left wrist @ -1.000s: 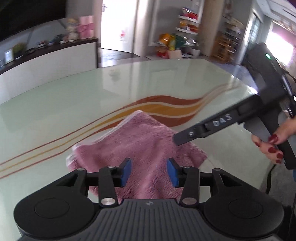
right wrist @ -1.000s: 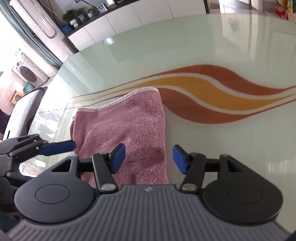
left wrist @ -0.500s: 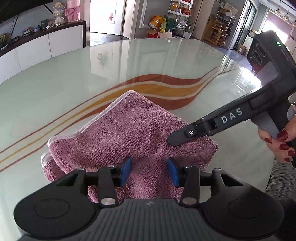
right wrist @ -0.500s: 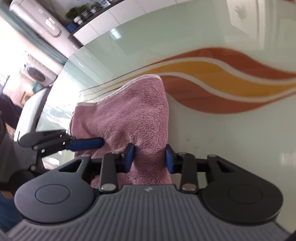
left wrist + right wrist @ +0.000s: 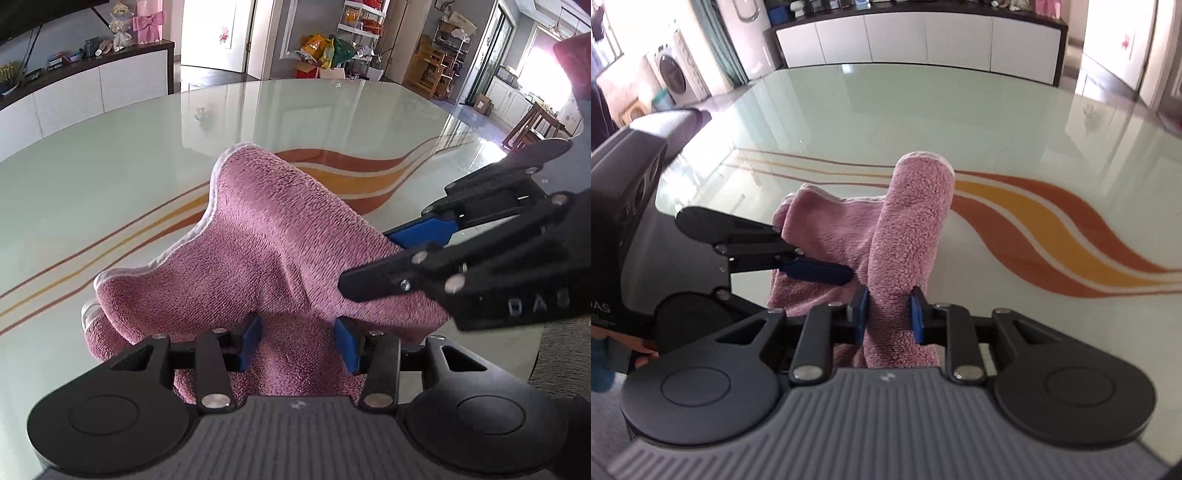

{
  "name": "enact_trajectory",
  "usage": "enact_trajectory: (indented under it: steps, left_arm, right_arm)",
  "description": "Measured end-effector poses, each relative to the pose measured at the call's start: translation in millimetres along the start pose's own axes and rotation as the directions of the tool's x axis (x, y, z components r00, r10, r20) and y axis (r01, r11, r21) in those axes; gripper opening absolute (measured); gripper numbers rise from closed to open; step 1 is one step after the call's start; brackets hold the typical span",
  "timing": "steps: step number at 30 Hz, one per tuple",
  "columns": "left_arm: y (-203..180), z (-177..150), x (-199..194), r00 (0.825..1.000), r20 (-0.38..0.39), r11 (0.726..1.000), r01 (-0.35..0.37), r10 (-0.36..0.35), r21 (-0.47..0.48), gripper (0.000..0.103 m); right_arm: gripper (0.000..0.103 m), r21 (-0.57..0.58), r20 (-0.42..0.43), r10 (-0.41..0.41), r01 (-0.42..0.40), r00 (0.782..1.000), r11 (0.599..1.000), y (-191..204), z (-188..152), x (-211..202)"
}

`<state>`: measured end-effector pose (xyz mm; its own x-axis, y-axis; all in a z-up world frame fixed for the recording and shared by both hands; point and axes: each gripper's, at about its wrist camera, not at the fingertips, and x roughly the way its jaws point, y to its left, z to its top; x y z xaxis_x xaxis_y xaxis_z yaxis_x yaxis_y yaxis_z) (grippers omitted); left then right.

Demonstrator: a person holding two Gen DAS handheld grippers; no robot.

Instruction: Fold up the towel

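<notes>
Towel pinched between right gripper jaws; left gripper jaws straddle it.

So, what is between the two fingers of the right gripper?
A bunched fold of the pink towel, pinched by the right gripper, seen in the right wrist view.

The right gripper points steeply down, its jaws having just been closing, and its blue pads now pinch a raised fold of the towel. The left gripper also tilts down, just beside the right one, its jaws partly apart over the towel with the pads not pressing it.
</notes>
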<state>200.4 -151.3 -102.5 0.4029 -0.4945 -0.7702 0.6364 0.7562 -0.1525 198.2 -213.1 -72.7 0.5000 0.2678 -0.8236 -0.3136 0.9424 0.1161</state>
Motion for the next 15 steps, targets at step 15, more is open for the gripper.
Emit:
enact_trajectory:
  steps: [15]
  left_arm:
    - [26,-21,-48,0.999,-0.027,1.000,-0.029,0.029,0.000,0.048]
  right_arm:
    - [0.020,-0.033,-0.018,-0.057,0.056,0.998,0.998,14,2,19]
